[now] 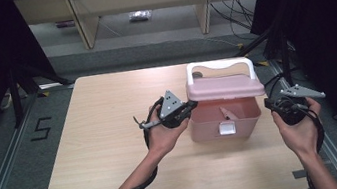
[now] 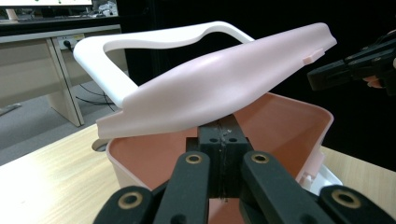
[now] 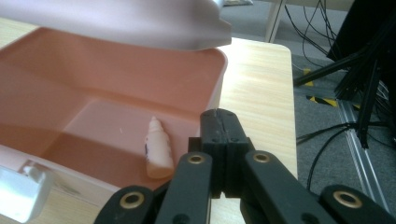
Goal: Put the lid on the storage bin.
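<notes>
Pale wooden worktop [image 1: 104, 149] carries a pink box [image 1: 225, 119] toward three o'clock from its middle. Its lid [image 1: 223, 87], with a white handle [image 1: 219, 64], stands raised over the open tub, and a white latch [image 1: 226, 128] hangs at the tub's six o'clock wall. Inside lies one small dropper bottle [image 3: 156, 149] on its side. The left claw [image 1: 189, 105] is clenched, its tip under the lid's nine o'clock edge. The right claw [image 1: 270, 105] is clenched on nothing, just beside the box at three o'clock.
</notes>
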`<state>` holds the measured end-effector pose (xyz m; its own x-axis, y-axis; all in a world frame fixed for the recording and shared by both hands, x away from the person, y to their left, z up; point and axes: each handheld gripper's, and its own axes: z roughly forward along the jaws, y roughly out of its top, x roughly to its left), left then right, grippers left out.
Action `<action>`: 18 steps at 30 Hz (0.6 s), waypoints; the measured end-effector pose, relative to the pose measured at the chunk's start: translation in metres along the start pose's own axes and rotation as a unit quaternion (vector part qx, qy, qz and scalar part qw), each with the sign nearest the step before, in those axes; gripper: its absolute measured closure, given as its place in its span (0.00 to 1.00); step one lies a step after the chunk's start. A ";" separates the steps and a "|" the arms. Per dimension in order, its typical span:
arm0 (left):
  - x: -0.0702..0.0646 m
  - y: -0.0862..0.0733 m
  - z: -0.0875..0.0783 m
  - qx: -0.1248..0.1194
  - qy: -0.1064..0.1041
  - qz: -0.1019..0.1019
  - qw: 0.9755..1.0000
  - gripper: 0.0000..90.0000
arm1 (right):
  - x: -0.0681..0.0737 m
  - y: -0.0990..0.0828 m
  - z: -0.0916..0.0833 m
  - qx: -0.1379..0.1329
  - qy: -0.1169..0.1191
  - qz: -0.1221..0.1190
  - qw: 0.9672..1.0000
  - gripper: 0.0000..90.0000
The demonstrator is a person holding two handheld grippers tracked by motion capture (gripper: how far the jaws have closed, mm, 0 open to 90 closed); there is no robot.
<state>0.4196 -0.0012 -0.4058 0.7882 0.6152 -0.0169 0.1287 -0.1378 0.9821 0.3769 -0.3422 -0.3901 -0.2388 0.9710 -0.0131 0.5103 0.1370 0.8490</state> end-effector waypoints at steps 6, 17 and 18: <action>0.000 -0.009 -0.001 0.011 -0.003 -0.006 1.000 1.00 | -0.002 -0.008 -0.002 -0.004 0.007 0.010 1.000 1.00; 0.001 -0.021 -0.004 0.027 -0.004 -0.008 1.000 1.00 | -0.001 -0.022 -0.002 0.005 0.002 0.042 0.999 1.00; 0.001 -0.022 -0.004 0.028 -0.004 -0.009 1.000 1.00 | -0.003 -0.023 -0.002 0.002 0.002 0.028 1.000 1.00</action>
<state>0.4150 0.0052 -0.4270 0.7907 0.6112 -0.0364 0.1757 -0.1696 0.9697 0.3648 -0.3489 -0.4084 -0.2120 0.9766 0.0369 0.5269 0.0825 0.8459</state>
